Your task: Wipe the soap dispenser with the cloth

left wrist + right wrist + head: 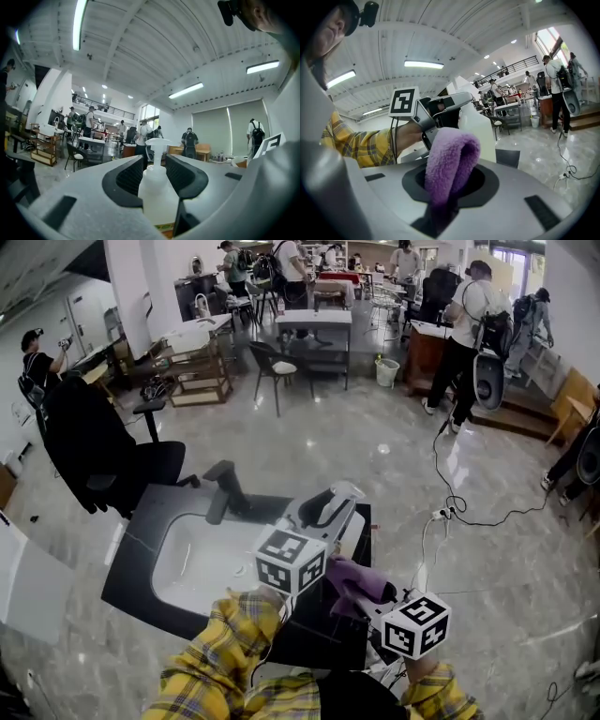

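In the left gripper view a translucent white soap dispenser point(157, 194) with a pump head stands between the two dark pads point(132, 174), and my left gripper point(154, 169) is shut on it, holding it roughly level in the air. The head view shows that left gripper point(330, 505) above the sink's right side, with the bottle mostly hidden by it. A folded purple cloth point(451, 161) sticks out of my right gripper point(450, 182), which is shut on it. The cloth point(354, 577) sits just right of the left gripper, close to the white bottle point(477, 130).
Below the grippers is a black counter point(136, 563) with a white sink basin point(202, 559) and a black faucet point(223, 488). A black office chair point(98, 451) stands to the left. A cable point(448, 507) lies on the floor at right. People and tables fill the far room.
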Demonstrator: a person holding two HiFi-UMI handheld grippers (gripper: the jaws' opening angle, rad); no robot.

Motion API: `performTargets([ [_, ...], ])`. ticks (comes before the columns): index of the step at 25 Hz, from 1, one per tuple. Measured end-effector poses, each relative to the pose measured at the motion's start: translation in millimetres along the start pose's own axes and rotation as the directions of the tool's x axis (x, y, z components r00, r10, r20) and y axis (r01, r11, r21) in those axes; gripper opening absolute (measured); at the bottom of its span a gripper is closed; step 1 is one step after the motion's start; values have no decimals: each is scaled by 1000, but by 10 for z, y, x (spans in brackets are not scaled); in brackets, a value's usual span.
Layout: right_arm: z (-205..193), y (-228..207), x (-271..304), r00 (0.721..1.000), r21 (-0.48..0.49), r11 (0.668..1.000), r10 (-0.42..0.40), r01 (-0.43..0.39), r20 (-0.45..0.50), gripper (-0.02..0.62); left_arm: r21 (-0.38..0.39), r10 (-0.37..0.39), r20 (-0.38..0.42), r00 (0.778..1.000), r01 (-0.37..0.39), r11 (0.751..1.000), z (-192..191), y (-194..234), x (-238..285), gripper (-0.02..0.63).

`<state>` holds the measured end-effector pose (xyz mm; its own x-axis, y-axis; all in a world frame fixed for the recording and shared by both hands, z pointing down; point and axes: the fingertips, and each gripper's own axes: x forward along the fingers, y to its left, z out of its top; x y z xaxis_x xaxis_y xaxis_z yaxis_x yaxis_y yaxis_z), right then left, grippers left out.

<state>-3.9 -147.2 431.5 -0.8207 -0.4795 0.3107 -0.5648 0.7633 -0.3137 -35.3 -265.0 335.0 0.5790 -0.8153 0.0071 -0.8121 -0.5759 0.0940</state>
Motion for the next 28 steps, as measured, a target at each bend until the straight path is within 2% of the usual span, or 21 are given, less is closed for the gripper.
performTargets([
  [4, -17, -24, -5, 1000, 4, 1000, -8, 8, 4, 75, 7, 40, 10, 999, -40, 999, -16, 7, -25, 144],
  [11, -8, -127, -37, 1000, 17, 1000, -25, 25, 10, 74, 32, 151, 49, 987, -153, 988, -3, 11, -14, 143],
  [23, 35, -248, -132, 999, 36, 999, -41, 40, 28, 74, 26, 283, 91, 955, -287, 958, 22, -21, -47, 143],
  [28, 70, -276, -169, 998, 38, 998, -48, 47, 36, 74, 22, 351, 99, 931, -355, 935, 31, -65, -94, 143],
])
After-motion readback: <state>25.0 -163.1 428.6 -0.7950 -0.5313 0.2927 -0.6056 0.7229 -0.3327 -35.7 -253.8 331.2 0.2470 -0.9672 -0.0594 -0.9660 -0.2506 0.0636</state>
